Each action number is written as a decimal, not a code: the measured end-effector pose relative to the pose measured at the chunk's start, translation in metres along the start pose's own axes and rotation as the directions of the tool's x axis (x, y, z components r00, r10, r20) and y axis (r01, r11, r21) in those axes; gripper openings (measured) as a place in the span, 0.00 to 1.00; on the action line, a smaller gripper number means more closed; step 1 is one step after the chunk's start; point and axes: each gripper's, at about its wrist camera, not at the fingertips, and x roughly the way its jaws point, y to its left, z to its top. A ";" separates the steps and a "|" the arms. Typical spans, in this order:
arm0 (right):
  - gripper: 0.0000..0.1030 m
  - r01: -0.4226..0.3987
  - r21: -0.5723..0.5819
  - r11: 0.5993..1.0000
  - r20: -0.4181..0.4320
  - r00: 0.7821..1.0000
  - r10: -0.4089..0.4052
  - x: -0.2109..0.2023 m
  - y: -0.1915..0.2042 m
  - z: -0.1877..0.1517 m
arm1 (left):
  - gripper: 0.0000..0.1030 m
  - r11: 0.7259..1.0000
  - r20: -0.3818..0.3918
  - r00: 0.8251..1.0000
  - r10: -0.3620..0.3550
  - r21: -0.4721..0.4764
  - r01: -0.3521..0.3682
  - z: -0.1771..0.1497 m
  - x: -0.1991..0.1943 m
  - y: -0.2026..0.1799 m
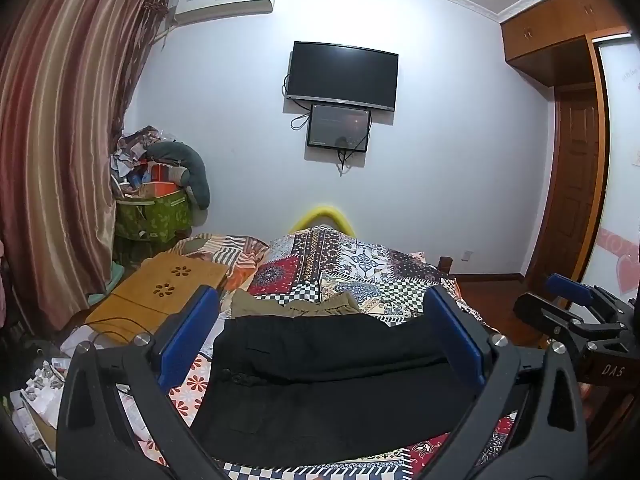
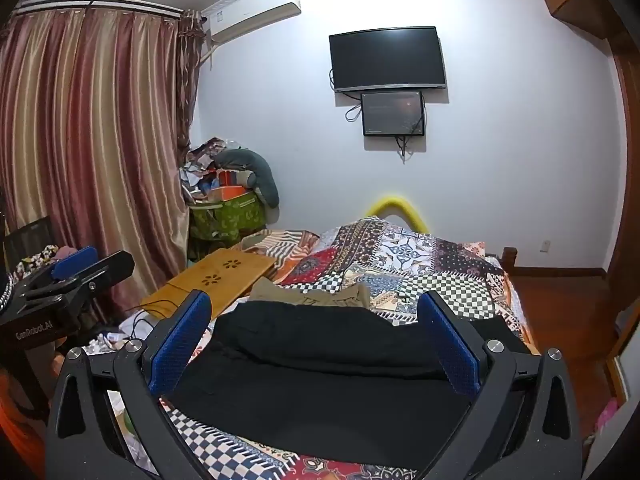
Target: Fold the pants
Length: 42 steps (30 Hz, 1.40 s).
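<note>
On the patchwork quilt-covered bed [image 1: 360, 264], black fabric pants [image 1: 332, 380] lie partly folded beneath the left gripper [image 1: 320, 336] and right gripper [image 2: 316, 340], both wide open and empty; each should probably grasp an edge squarely.

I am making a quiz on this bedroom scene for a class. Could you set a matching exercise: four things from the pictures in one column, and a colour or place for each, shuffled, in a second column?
Things:
1. pants lying between the open left gripper fingers
2. garment beyond the pants
3. lap desk
4. television

Colour or place:
A. khaki, on the patchwork bedspread
B. mounted on the wall above a smaller screen
C. black
D. wooden, with flower-shaped cut-outs

Pairs: 1-C, 2-A, 3-D, 4-B
</note>
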 end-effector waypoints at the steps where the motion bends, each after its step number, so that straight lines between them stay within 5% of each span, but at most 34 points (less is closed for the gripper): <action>1: 0.99 0.001 0.002 1.000 0.002 1.000 -0.001 -0.001 -0.002 0.000 | 1.00 1.000 0.000 1.000 0.000 0.001 0.000 0.000 0.000 -0.001; 42: 0.99 0.004 0.034 0.999 0.021 1.000 -0.005 -0.012 -0.002 -0.002 | 1.00 0.999 0.013 1.000 -0.008 0.040 0.007 0.003 -0.011 -0.014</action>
